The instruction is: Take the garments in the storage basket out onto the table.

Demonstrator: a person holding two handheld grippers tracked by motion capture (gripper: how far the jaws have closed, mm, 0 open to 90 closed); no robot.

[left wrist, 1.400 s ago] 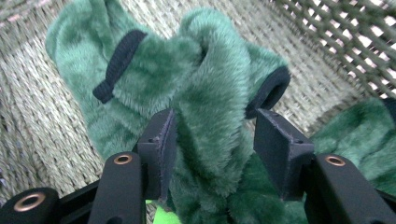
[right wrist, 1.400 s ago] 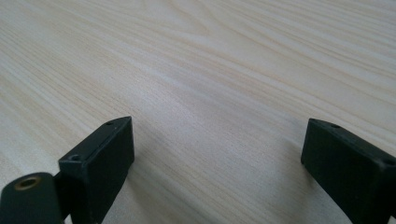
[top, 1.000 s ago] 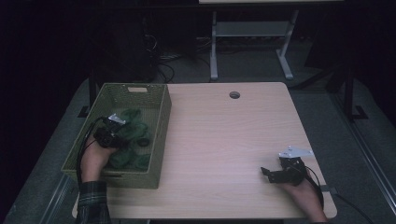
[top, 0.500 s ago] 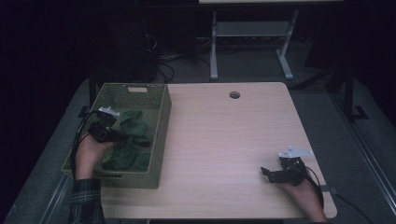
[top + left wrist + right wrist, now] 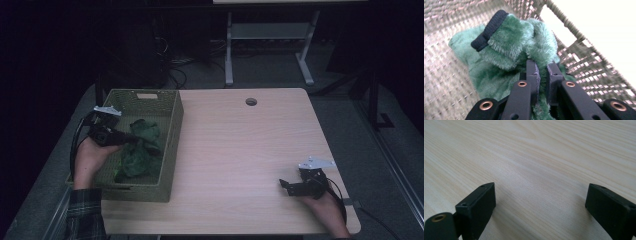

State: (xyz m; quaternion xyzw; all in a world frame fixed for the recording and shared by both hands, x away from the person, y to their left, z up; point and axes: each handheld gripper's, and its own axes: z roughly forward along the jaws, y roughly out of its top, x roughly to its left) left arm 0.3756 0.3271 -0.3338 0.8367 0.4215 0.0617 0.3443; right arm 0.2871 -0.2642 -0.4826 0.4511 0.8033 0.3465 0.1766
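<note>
A green fleecy garment (image 5: 141, 152) with a dark knitted cuff (image 5: 489, 30) lies in the woven olive basket (image 5: 172, 142) at the table's left. My left gripper (image 5: 131, 140) reaches over the basket's left rim, and its jaws (image 5: 542, 67) are shut on a fold of the green fleece (image 5: 509, 45), part of which hangs lifted off the basket floor. My right gripper (image 5: 286, 186) rests near the table's front right corner. It stands open (image 5: 540, 197) over bare wood with nothing between its fingers.
The light wooden table (image 5: 240, 145) has a round cable hole (image 5: 251, 101) near its far edge. The basket wall (image 5: 584, 62) rises close beside my left jaws. Dark floor, cables and a white desk frame (image 5: 270, 45) lie beyond the table.
My left gripper has risen and drawn back toward the basket's left rim, pulling the green fleece up with it. The right gripper has stayed in place.
</note>
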